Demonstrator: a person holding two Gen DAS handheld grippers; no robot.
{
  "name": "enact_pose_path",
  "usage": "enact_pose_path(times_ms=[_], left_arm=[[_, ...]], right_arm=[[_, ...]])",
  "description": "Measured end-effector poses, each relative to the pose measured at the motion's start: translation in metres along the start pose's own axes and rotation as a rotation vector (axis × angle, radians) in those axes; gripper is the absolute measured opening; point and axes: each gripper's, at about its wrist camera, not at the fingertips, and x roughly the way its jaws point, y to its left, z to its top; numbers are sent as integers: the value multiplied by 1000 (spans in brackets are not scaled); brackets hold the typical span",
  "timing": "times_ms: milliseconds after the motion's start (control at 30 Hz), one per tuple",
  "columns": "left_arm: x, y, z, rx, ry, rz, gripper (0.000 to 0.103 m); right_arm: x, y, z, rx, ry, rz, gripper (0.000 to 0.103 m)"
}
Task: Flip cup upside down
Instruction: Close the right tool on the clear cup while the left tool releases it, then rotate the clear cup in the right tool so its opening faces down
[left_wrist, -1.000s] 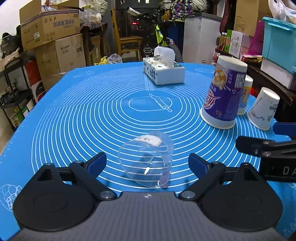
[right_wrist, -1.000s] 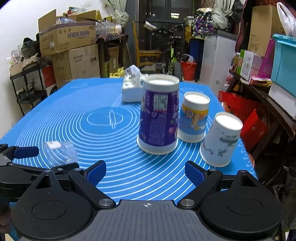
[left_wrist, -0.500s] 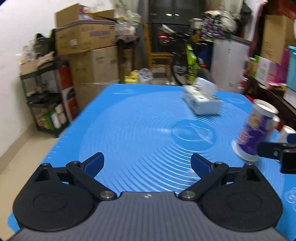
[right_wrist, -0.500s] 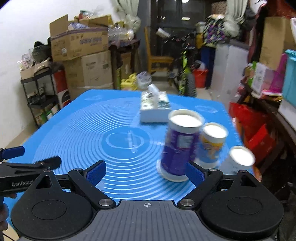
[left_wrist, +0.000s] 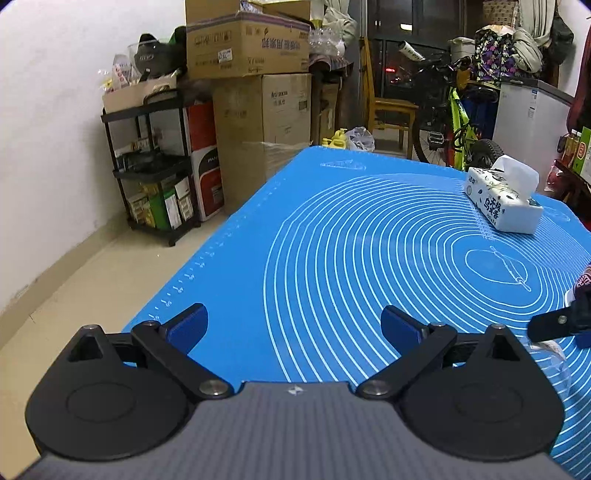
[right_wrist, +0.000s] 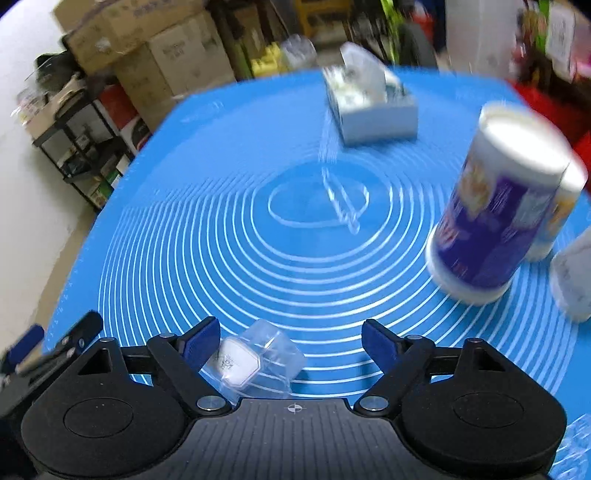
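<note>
A clear plastic cup (right_wrist: 258, 360) with a white label lies on its side on the blue mat (right_wrist: 221, 258), between my right gripper's (right_wrist: 290, 341) open fingers, close to the left one. In the left wrist view only its clear edge (left_wrist: 557, 363) shows at the far right. My left gripper (left_wrist: 293, 326) is open and empty over the mat's left part, away from the cup. The right gripper's finger (left_wrist: 554, 325) reaches in at the right edge of that view.
Three paper cups stand upside down at the right: a tall purple one (right_wrist: 495, 218), a yellow-blue one (right_wrist: 557, 221) behind it, a white one (right_wrist: 572, 277). A tissue box (right_wrist: 369, 107) sits at the back. The mat's left edge (left_wrist: 177, 288) drops to the floor.
My left gripper has swung left and back, away from the cup it was around. My right gripper has moved left and tilted down over the lying cup.
</note>
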Motion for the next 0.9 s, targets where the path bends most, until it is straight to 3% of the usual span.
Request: enact_pose_path(times_ms=[200,300,367,433,700,900], left_arm=[[1,4,-4,-4,7,-27,99],[2,5,-4,-4,8,-42,99],[1,6,-4,-4,2,-46,99],[0,6,-4,-6,-1,-45,99],[-1,10,-4,-26,1,-49,99],[-4,7,-4,-21,-8,-55,99]], right_arm=[[20,-5,1,111,86,51,83],[25,-9,-1,182,116,110,74],[26,-10,-1,204,117,124,61],[27,-12,0,243,141,166,60],[26,-8,-4,239,106,159,58],[15,-11,0,192,2,120,56]])
